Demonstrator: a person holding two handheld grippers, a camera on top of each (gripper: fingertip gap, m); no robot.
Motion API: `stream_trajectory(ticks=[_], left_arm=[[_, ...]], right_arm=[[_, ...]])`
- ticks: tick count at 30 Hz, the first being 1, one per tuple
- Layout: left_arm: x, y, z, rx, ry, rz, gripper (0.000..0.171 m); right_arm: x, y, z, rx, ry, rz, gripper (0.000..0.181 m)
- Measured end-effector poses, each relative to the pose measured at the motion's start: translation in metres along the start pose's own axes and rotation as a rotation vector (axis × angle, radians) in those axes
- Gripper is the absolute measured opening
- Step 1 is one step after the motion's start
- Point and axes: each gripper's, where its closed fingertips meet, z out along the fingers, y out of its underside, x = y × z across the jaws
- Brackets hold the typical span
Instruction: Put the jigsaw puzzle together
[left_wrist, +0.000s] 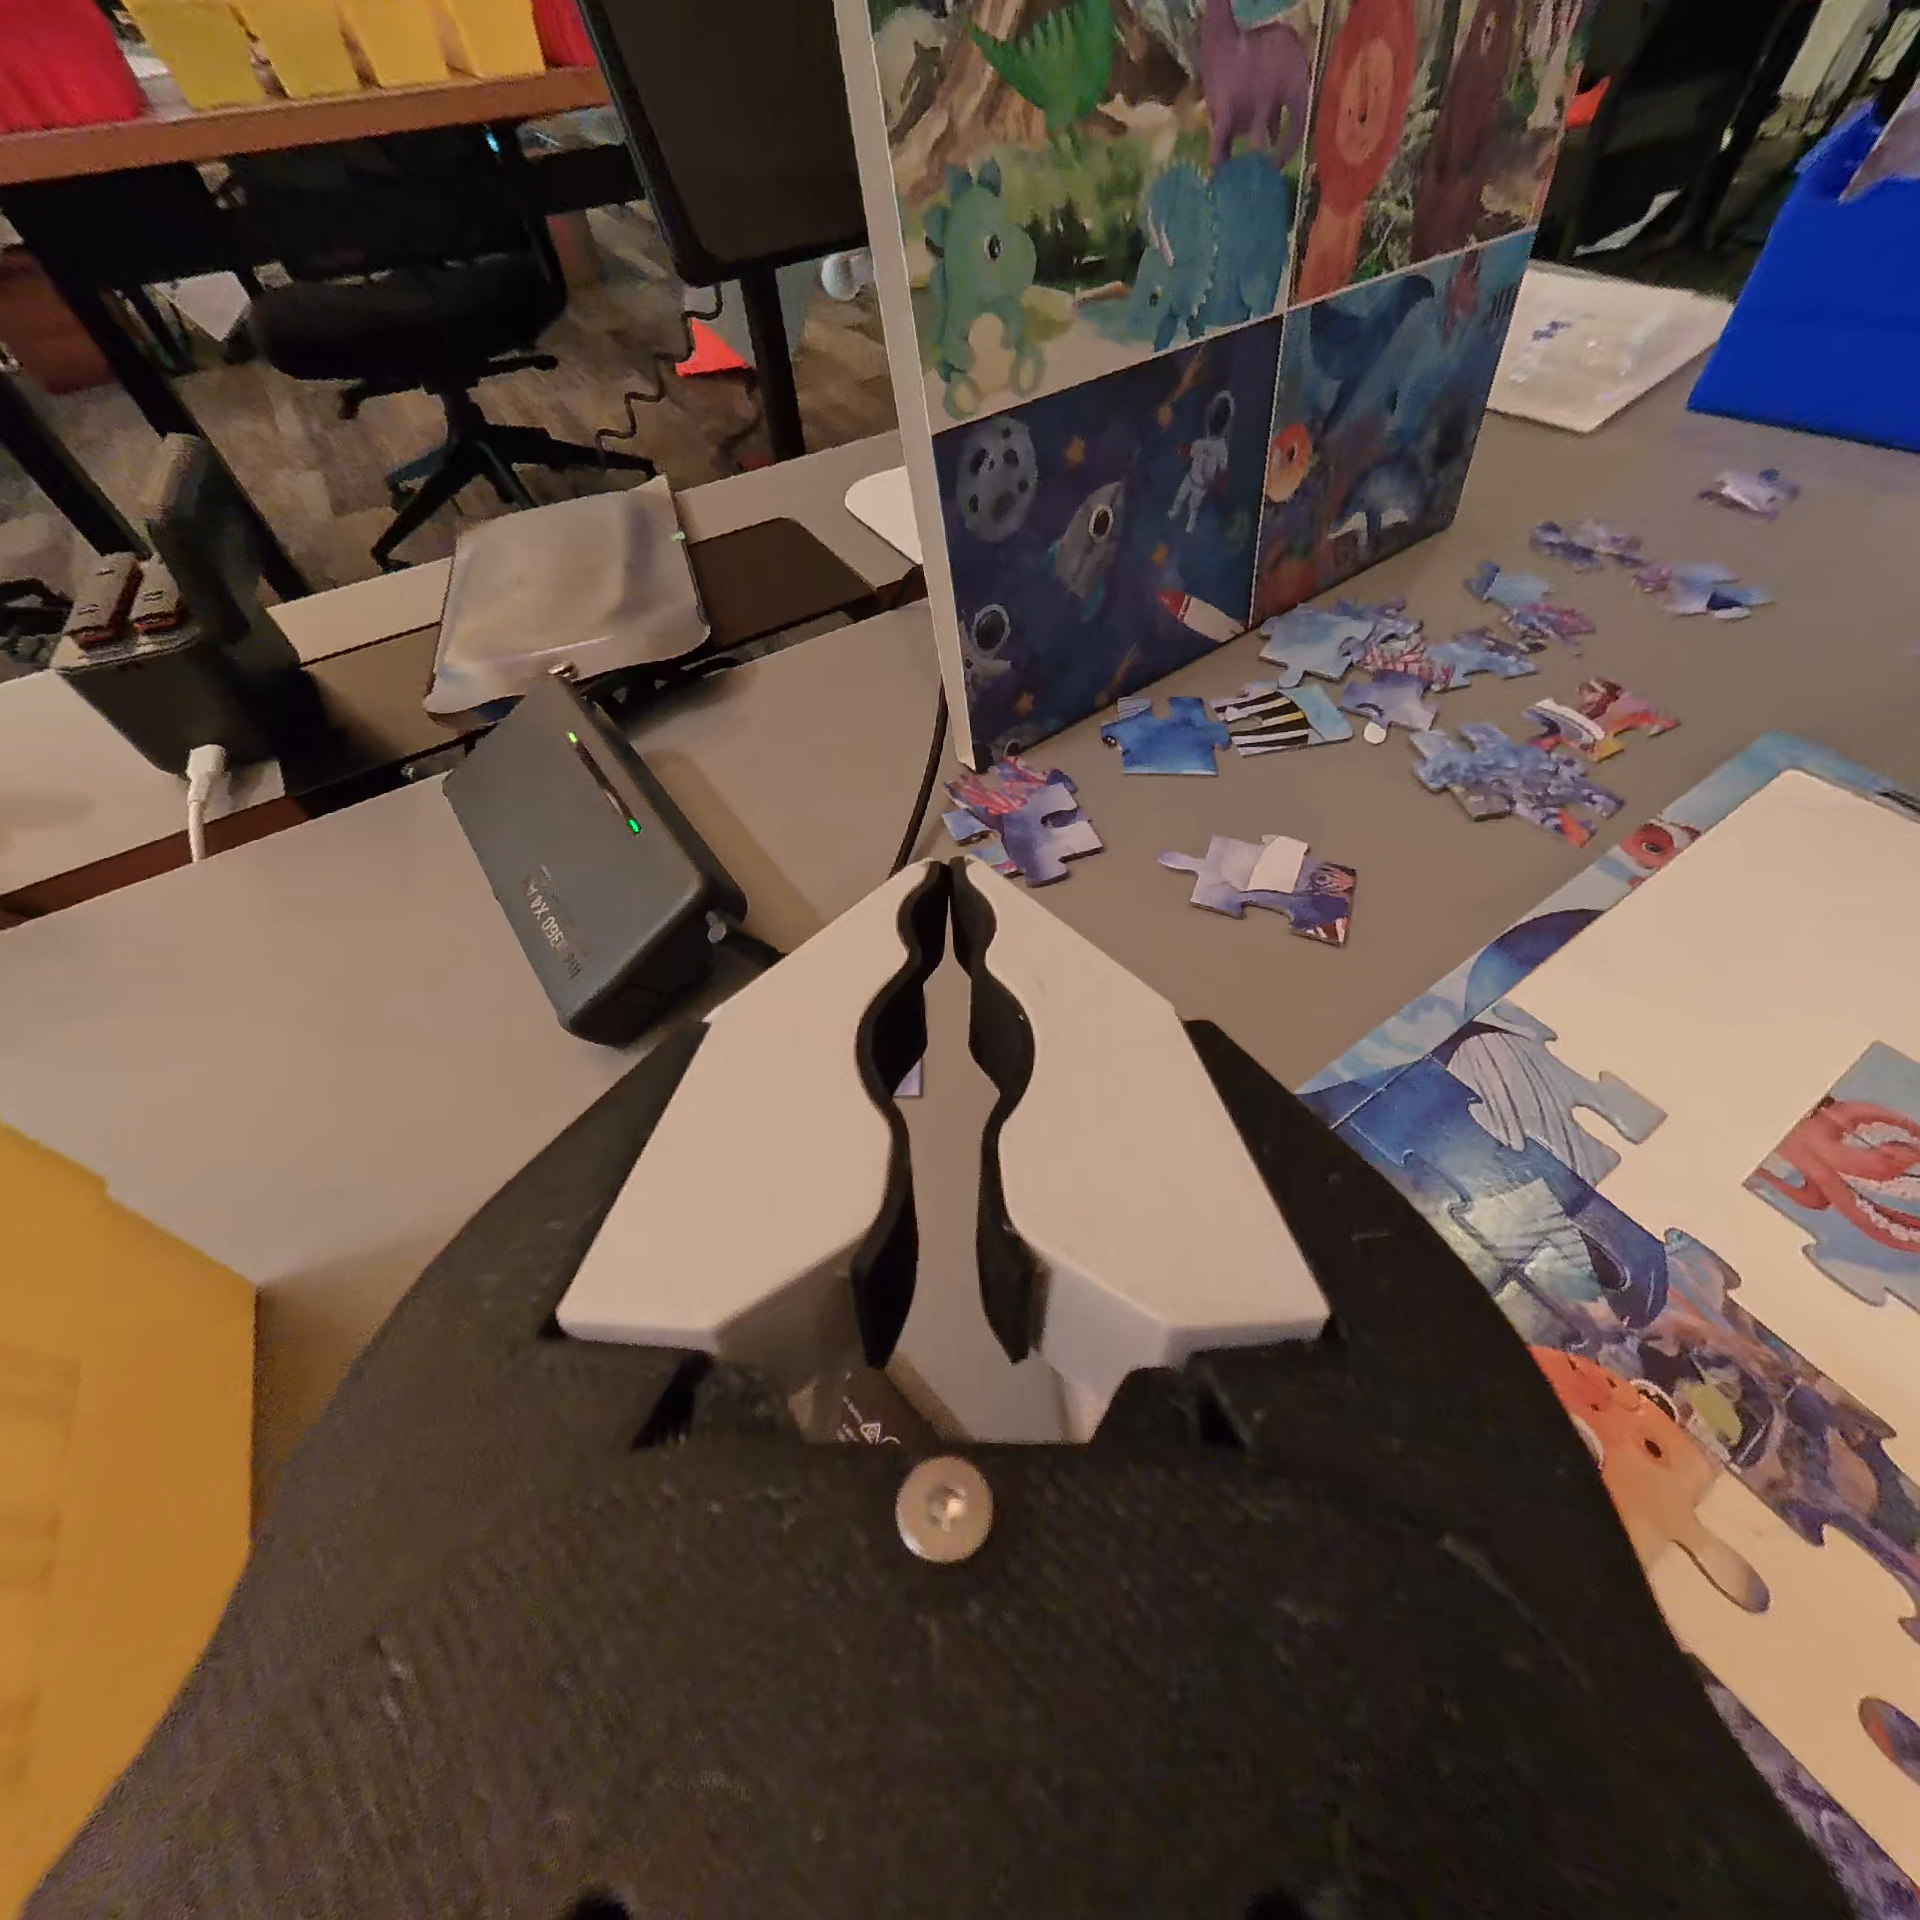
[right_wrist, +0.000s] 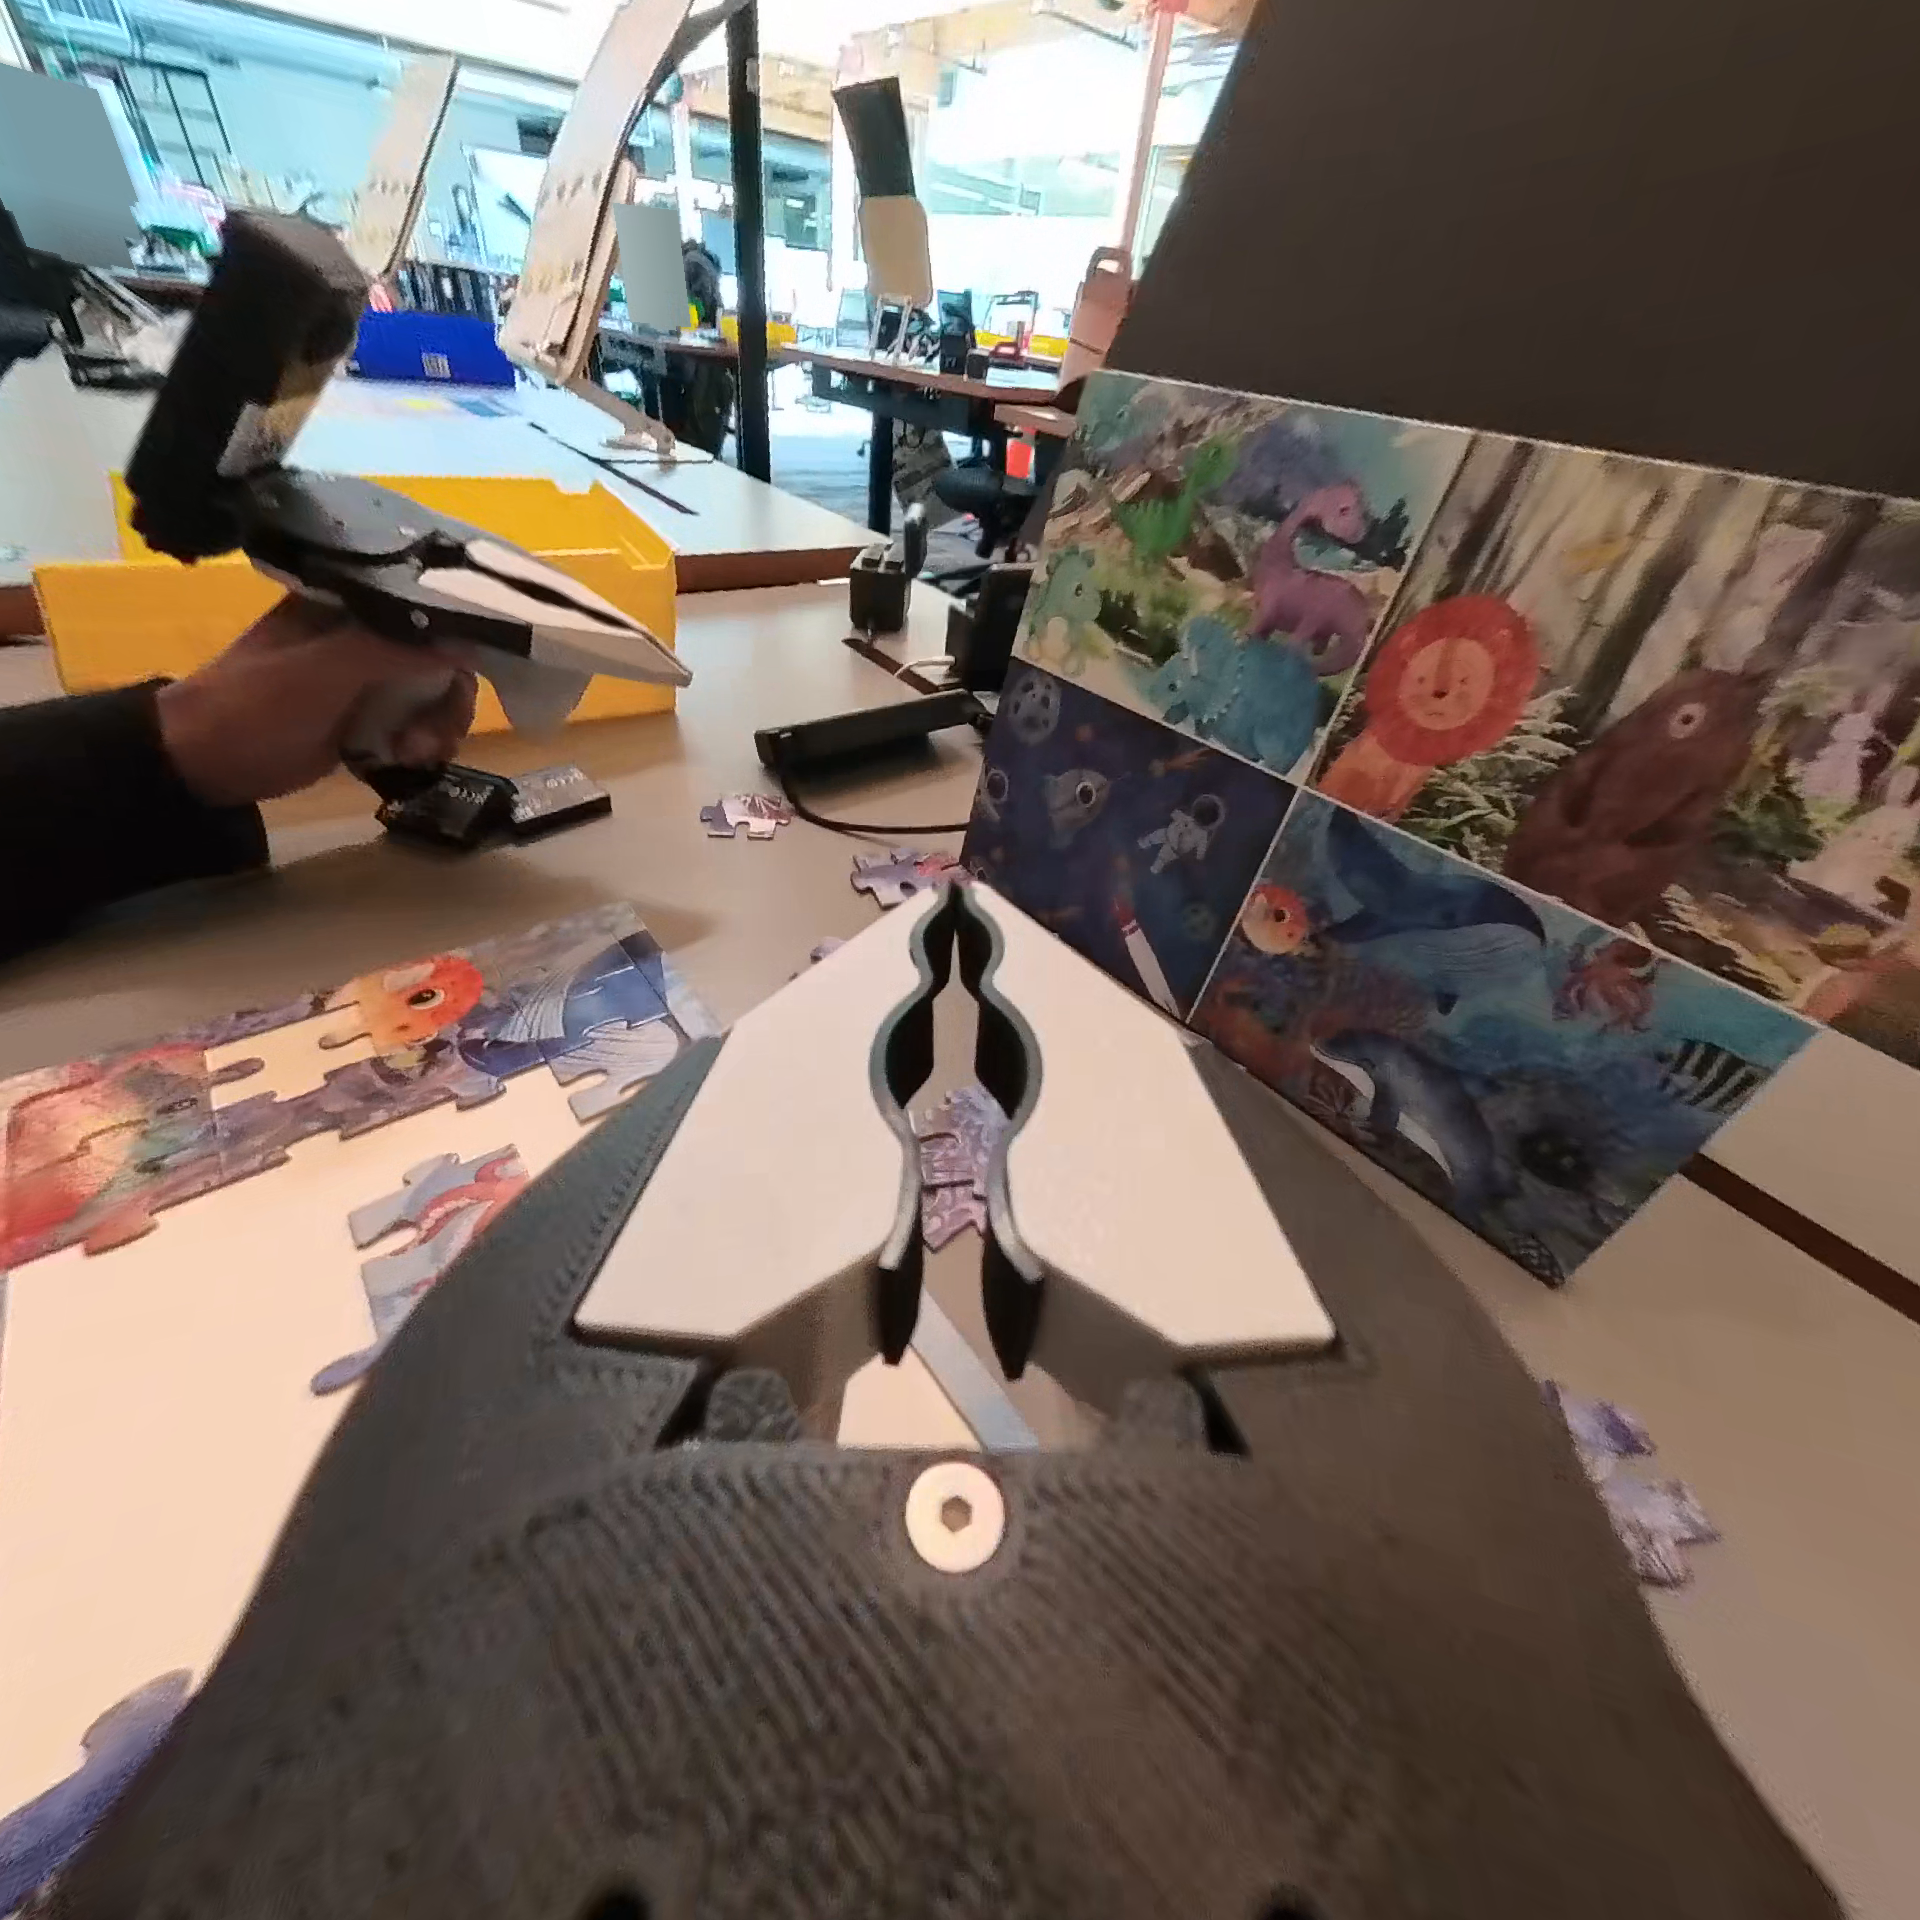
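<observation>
In the left wrist view, the left gripper (left_wrist: 951, 883) fills the lower centre of the frame, its two grey fingers pressed together at the tips with nothing between them. It hangs over the grey table (left_wrist: 364, 997). To the right of its tips lies a scatter of loose puzzle pieces (left_wrist: 1382, 707), mostly blue, spread across the right middle of the frame. In the lower right corner sits the white puzzle tray (left_wrist: 1714, 956), with an assembled strip of pieces (left_wrist: 1538, 1226) along its left edge and a lone octopus piece (left_wrist: 1849, 1174) lying inside, apart from the strip. Behind the loose pieces, upper centre, stands the picture board (left_wrist: 1195, 364) with four animal and space scenes. A dark grey device (left_wrist: 582, 862) with green lights lies left of the fingertips, and a yellow bin (left_wrist: 104, 1403) shows at the lower left edge.

In the right wrist view, the right gripper (right_wrist: 961, 894) occupies the lower centre, fingertips closed against each other; a purple puzzle piece (right_wrist: 951, 1153) shows through the wider gap further back between the fingers, and whether it is gripped or lies beneath cannot be told. The assembled part of the puzzle (right_wrist: 312, 1039) lies at the left middle of the frame on the tray. Above it, at the upper left, a hand (right_wrist: 301, 717) holds the left gripper (right_wrist: 681, 673) in the air, its fingers together. The picture board (right_wrist: 1455, 779) leans at the right.
</observation>
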Motion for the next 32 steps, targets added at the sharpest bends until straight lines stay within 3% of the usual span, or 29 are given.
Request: stream_trajectory(ticks=[3, 12, 19, 32], left_arm=[[0.003, 0.002, 0.002, 0.007, 0.025, -0.011, 0.000], [0.014, 0.004, 0.004, -0.004, 0.068, 0.004, 0.000], [0.017, 0.007, 0.007, -0.019, 0.085, 0.003, 0.000], [0.025, 0.013, 0.012, -0.049, 0.098, 0.037, 0.000]], right_arm=[[0.010, 0.003, -0.007, 0.015, 0.020, 0.034, 0.000], [0.021, 0.053, 0.008, -0.114, 0.002, 0.097, 0.000], [0.015, 0.061, 0.014, -0.097, -0.067, 0.222, 0.000], [0.018, 0.059, 0.012, -0.079, -0.060, 0.246, 0.000]])
